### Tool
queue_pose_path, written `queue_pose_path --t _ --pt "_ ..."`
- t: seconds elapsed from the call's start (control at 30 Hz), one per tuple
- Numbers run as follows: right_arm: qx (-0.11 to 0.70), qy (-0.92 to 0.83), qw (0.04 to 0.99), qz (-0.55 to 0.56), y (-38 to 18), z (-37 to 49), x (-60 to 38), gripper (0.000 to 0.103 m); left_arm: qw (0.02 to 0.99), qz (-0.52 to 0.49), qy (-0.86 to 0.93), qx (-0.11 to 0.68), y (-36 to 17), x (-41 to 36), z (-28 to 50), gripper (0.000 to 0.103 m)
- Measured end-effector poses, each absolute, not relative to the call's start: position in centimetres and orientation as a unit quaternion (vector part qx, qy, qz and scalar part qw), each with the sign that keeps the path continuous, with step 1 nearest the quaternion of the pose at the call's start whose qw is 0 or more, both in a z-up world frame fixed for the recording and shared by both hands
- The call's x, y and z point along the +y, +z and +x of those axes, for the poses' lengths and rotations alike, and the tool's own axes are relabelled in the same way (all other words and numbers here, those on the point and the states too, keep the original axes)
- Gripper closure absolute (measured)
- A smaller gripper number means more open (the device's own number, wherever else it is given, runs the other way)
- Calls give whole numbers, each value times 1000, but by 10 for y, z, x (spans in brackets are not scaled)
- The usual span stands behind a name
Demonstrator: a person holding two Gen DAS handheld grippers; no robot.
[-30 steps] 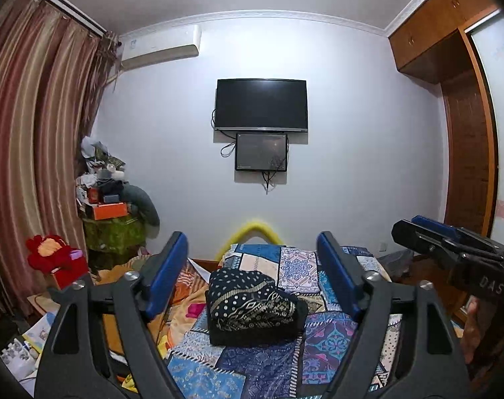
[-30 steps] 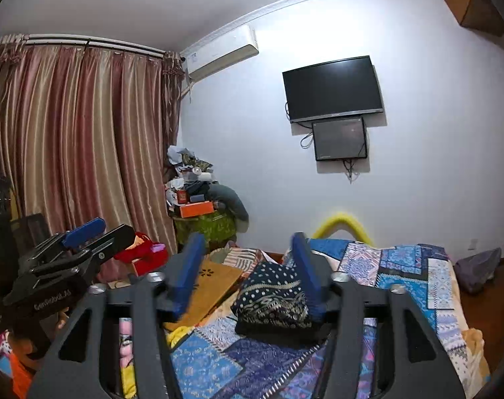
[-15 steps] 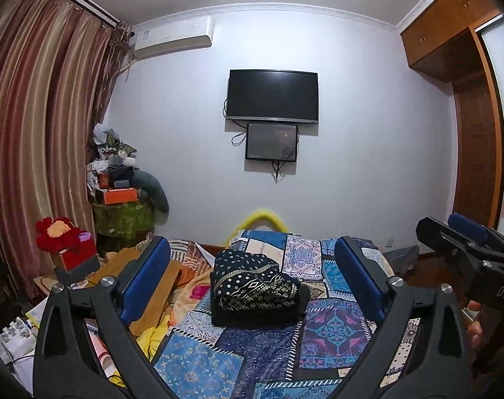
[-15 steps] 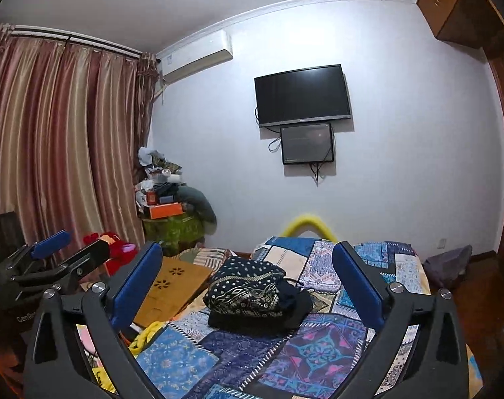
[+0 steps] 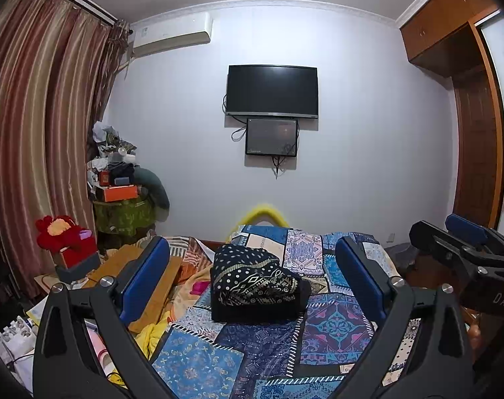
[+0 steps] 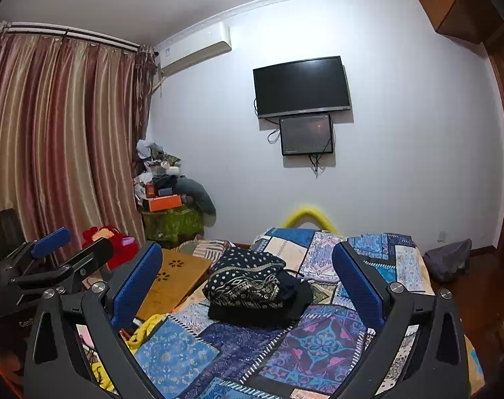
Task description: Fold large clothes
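Black patterned clothes [image 5: 255, 281], folded into a compact stack, lie mid-bed [image 5: 335, 326] on the patchwork quilt, straight ahead of both tongs and clear of them. The stack's long side seems to run across the view. Left tongs [image 5: 252, 286] and right tongs [image 6: 247, 286] are held level side by side above the near bed, both released and empty; neither looks clearly nearer.

The left gripper [image 5: 252, 267] is wide open and holds nothing. A folded black dotted cloth [image 5: 255, 281] sits in the middle of the bed [image 5: 335, 326]. The right gripper [image 5: 464, 242] pokes in near the bed's right edge.
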State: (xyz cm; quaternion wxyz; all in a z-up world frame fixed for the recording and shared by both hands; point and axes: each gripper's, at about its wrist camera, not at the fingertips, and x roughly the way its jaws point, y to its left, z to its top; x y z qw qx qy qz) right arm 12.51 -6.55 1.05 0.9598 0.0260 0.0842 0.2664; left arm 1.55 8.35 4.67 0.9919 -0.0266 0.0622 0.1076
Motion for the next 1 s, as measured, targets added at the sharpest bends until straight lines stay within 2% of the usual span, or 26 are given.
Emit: queue_pose_path --t 1.0 --pt "102 265 959 18 14 122 -69 1 991 -48 100 78 38 88 24 2"
